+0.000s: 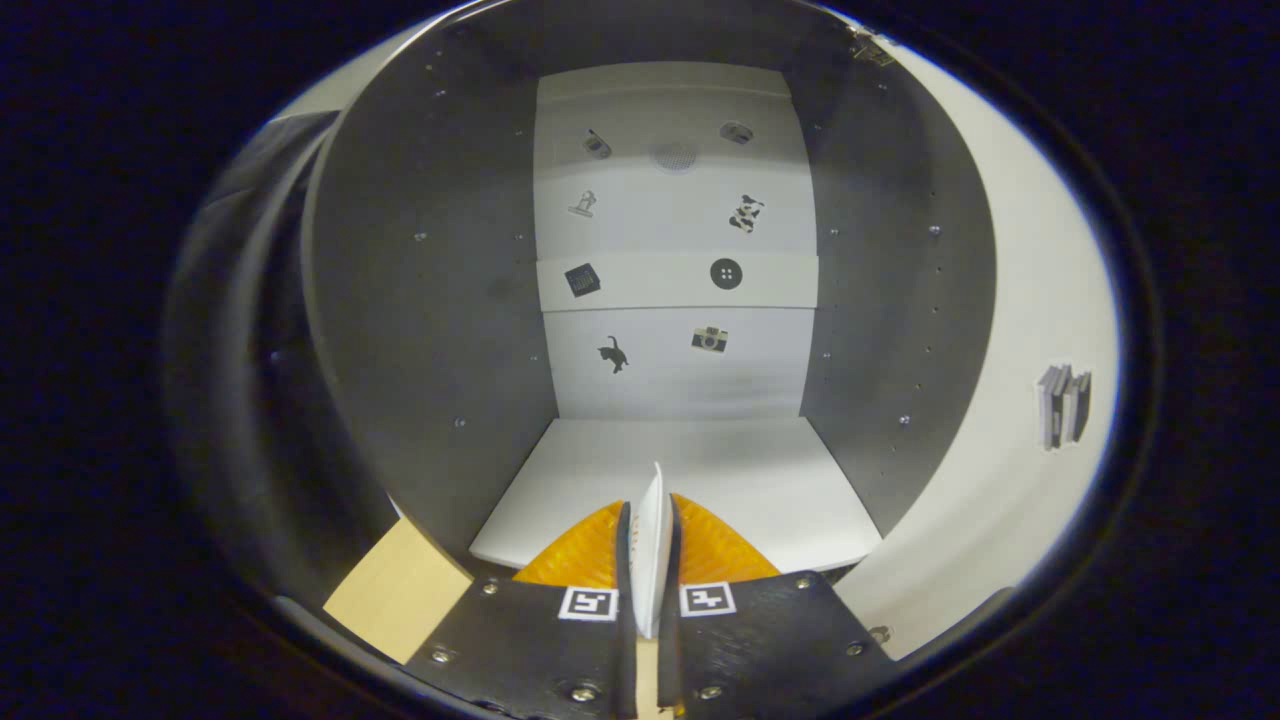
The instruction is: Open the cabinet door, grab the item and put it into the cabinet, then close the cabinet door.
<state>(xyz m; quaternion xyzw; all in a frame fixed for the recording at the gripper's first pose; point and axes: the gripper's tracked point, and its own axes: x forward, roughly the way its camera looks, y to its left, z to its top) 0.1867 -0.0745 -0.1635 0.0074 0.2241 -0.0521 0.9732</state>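
Your gripper (pixel 648 545) is clamped on a thin white card-like item (pixel 650 540), held edge-on between both fingers at the mouth of the open cabinet (pixel 420 300). The white cabinet floor (pixel 700 470) lies just ahead; small picture stickers (pixel 710 339) dot the far wall. The item looks light, thin and bendable, so grip near its lower edge, gently.

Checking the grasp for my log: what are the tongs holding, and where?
The tongs are shut on a thin white item, pinched edge-on by its lower part.
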